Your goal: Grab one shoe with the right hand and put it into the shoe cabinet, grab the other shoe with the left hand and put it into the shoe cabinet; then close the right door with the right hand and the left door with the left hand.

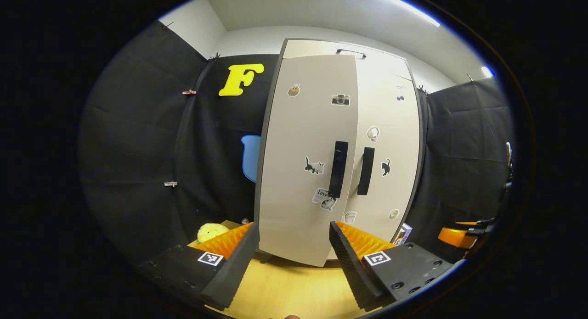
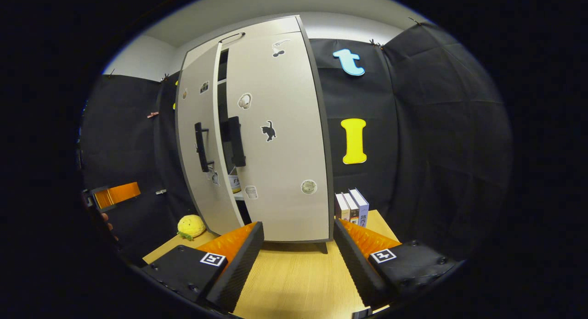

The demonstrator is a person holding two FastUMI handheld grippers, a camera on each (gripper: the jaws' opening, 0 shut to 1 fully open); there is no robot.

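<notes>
Surroundings: wooden table (image 2: 294,282) under a tall pale cabinet (image 2: 257,140); black cloth walls on all sides.
Books: three upright books (image 2: 351,206) on the table, just beside the cabinet's right flank, in the right gripper view.
Toy: yellow plush (image 2: 191,226) on the table at the cabinet's left foot; also seen in the left gripper view (image 1: 212,232).
Obstruction: nothing lies on the table between either pair of fingers and the cabinet front.
Right door (image 2: 278,140): flush against the frame, closed as far as the view allows; black bar handle, cat, headphone and round stickers.
Left door (image 1: 308,158): ajar, its free edge standing out in front of the right door; in the right gripper view a dark gap between the doors shows shelf edges and a small container.
Left door face: black bar handle (image 1: 339,169), camera, cat and other stickers.
Shoes: cannot tell; the gap is too narrow to see them.
Left gripper (image 1: 294,259): fingers spread apart, empty, facing the left door's lower edge, near it.
Right gripper (image 2: 297,259): fingers spread apart, empty, facing the right door's bottom.
</notes>
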